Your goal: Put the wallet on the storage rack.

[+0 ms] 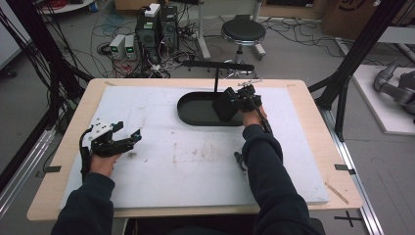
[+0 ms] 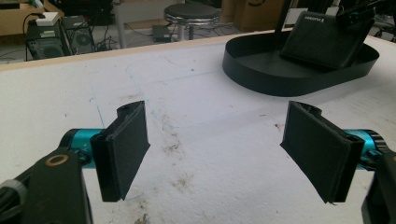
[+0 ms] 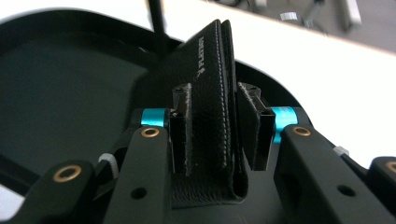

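My right gripper [image 3: 217,135] is clamped on the black wallet [image 3: 210,93], holding it on edge inside the oval tray [image 1: 195,115], not yet released, while my left gripper [image 2: 215,154] idles spread apart, well away from the tray.

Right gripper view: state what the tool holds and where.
The right tool is clamped on a black leather wallet, gripping both faces near its folded spine, over the black tray.

The wallet [image 3: 210,93] looks like grained black leather, stitched along its edge; the tray [image 2: 261,74] is smooth black with a slight sheen. The mat [image 1: 195,166] is matt white, scuffed and stained; the table [image 1: 318,105] shows pale wood.
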Demonstrator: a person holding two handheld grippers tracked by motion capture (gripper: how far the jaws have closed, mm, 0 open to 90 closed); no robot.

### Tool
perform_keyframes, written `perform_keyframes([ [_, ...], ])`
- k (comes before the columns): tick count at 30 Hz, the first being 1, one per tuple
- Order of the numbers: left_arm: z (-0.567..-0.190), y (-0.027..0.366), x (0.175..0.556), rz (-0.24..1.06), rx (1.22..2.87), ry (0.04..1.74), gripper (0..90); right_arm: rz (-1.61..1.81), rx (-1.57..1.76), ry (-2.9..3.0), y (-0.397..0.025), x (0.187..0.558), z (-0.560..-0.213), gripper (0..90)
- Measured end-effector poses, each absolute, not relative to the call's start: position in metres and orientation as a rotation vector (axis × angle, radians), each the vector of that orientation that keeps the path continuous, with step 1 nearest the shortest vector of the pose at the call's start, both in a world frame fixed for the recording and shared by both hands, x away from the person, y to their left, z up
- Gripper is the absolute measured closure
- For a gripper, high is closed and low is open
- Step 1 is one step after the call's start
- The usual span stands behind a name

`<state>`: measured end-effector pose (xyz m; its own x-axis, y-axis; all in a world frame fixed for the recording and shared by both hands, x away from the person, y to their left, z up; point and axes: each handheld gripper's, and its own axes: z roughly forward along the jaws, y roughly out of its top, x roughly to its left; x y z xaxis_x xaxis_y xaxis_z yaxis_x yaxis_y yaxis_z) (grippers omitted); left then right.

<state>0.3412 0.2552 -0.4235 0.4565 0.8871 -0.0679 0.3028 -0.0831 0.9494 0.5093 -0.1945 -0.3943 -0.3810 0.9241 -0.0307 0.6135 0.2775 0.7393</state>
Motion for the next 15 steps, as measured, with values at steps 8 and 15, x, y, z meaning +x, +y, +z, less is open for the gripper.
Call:
perform_keyframes([
  [8, -0.424, 0.256, 0.342, 0.679, 1.625, 1.054, 22.3, 0.982, 1.373, 2.209, -0.191, 0.512, -0.401, 38.9],
  [15, -0.424, 0.257, 0.341, 0.68, 1.629, 1.054, 22.4, 1.013, 1.271, 2.159, -0.205, 0.495, -0.373, 29.9],
])
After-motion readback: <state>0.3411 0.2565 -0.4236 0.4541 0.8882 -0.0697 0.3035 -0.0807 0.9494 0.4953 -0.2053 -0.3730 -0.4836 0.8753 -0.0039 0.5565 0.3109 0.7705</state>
